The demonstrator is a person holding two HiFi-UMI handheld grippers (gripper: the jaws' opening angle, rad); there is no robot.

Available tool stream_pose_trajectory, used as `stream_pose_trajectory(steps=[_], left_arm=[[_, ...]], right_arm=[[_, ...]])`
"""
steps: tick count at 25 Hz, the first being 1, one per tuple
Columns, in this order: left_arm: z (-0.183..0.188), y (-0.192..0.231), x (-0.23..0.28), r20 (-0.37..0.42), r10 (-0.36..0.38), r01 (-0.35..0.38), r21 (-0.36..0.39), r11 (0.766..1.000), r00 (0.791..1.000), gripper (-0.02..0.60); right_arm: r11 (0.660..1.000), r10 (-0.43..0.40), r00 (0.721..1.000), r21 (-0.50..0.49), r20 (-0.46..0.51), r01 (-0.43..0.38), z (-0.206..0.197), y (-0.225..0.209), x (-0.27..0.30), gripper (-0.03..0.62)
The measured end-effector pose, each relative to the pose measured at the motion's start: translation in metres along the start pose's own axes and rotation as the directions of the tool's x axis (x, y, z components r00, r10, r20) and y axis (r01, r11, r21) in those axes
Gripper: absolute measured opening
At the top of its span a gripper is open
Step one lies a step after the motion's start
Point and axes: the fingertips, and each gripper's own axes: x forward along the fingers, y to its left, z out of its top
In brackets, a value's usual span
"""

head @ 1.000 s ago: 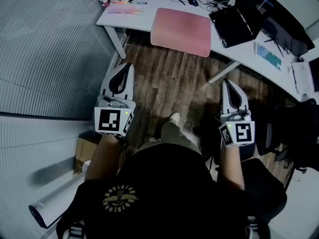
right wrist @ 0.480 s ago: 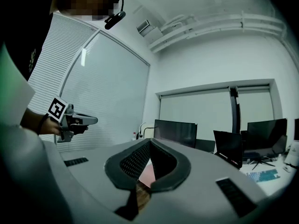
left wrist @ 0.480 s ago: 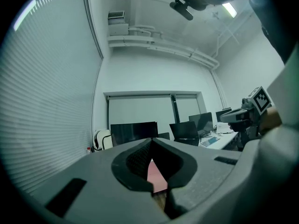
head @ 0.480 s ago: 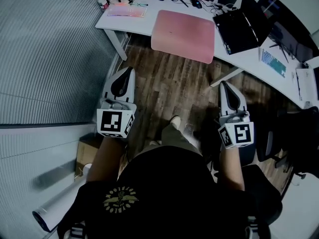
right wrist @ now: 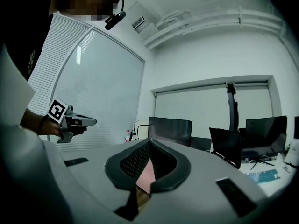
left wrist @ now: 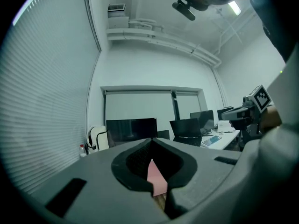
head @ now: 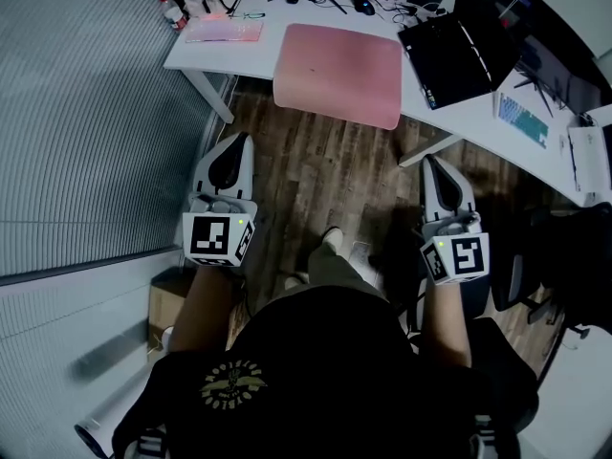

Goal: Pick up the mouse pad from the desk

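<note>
- Head view: one pink mouse pad (head: 338,60) is seen at 12 o'clock, lying flat on the white desk (head: 251,55), its near edge overhanging the desk front. It is well apart from both grippers.
- Left gripper (head: 245,142) is held at 9 o'clock and right gripper (head: 432,163) at 3 o'clock, both over the wooden floor (head: 330,175). The jaws of each are clenched tip to tip with nothing grasped.
- Left gripper view: only a pink sliver of the pad (left wrist: 156,180) is made out through the gap behind the closed tips. The same is noted in the right gripper view (right wrist: 145,176).
- Two marker cubes are counted, one per gripper (head: 218,239) (head: 456,256); black-and-white square patterns only.
- One open laptop (head: 459,46) is noted at 3 o'clock of the pad, partly cut off by the frame top.
- Two keyboards: (head: 225,30) at 9 o'clock of the pad, (head: 521,118) at 4 o'clock.
- Shirt emblem (head: 232,382): lettering too small to be read.
</note>
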Motion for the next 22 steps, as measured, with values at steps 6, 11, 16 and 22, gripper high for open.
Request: stream_pose_trajectory(steps=[6, 11, 16, 22], left_arm=[[0.007, -0.011, 0.051, -0.007, -0.026, 0.026, 0.021, 0.999, 1.0, 0.006], [0.023, -0.02, 0.093, 0.004, -0.029, 0.029, 0.041, 0.999, 1.0, 0.006], [0.031, -0.022, 0.121, 0.012, -0.002, 0.001, 0.056, 0.998, 1.0, 0.006], [0.029, -0.016, 0.126, 0.006, 0.053, -0.053, 0.058, 0.997, 0.999, 0.006]], right_arm=[[1.0, -0.015, 1.0, 0.009, 0.021, 0.015, 0.002, -0.039, 0.021, 0.0], [1.0, -0.011, 0.999, 0.024, 0.03, 0.011, 0.005, -0.073, 0.037, 0.0], [0.999, 0.029, 0.999, 0.027, 0.045, -0.031, 0.004, -0.096, 0.06, 0.0], [0.998, 0.056, 0.996, 0.025, 0.073, -0.058, 0.007, -0.117, 0.084, 0.0]])
